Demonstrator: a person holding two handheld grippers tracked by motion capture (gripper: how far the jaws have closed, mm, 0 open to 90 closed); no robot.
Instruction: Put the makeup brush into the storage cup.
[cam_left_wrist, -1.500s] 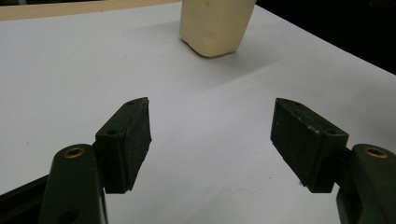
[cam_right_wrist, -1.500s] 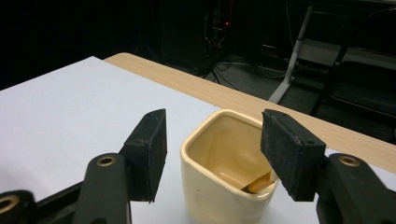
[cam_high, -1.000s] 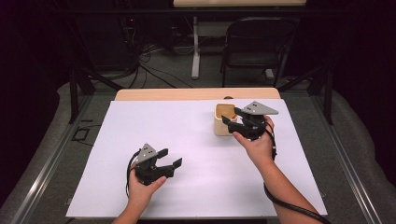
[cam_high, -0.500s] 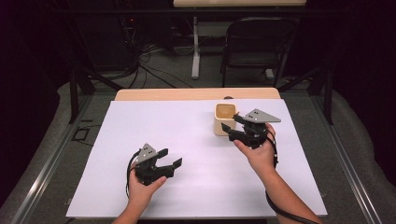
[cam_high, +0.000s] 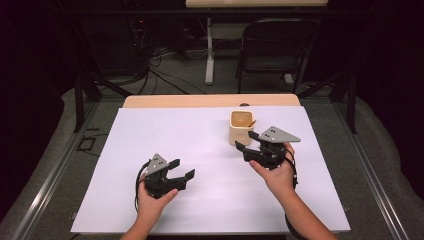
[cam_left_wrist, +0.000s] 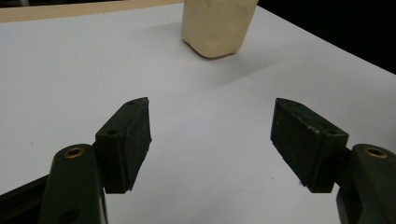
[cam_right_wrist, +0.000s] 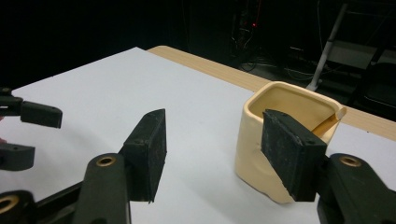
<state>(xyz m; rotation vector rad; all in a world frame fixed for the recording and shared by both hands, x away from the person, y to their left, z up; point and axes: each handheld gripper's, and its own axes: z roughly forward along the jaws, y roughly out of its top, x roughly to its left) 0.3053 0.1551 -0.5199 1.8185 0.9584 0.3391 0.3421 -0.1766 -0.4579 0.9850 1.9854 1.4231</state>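
A cream, square-sided cup (cam_high: 242, 128) stands upright on the white table cover (cam_high: 190, 135), right of centre toward the far side. A thin wooden stick (cam_right_wrist: 329, 122) leans inside it. My right gripper (cam_high: 246, 141) is open and empty just in front of the cup and to its right; in the right gripper view its jaws (cam_right_wrist: 212, 149) stand wide, with the cup (cam_right_wrist: 254, 144) behind the right jaw. My left gripper (cam_high: 182, 168) is open at the near left, holding nothing. Its jaws (cam_left_wrist: 212, 135) point at the cup (cam_left_wrist: 218, 25) farther off.
A strip of bare wooden tabletop (cam_high: 210, 101) shows along the far edge beyond the white cover. A black chair (cam_high: 275, 45) and floor cables (cam_high: 165, 65) lie behind the table. The left gripper's jaws (cam_right_wrist: 28, 130) show at the left of the right gripper view.
My right gripper has drawn back from the cup toward the near edge, jaws still open. The left gripper and the cup have stayed put.
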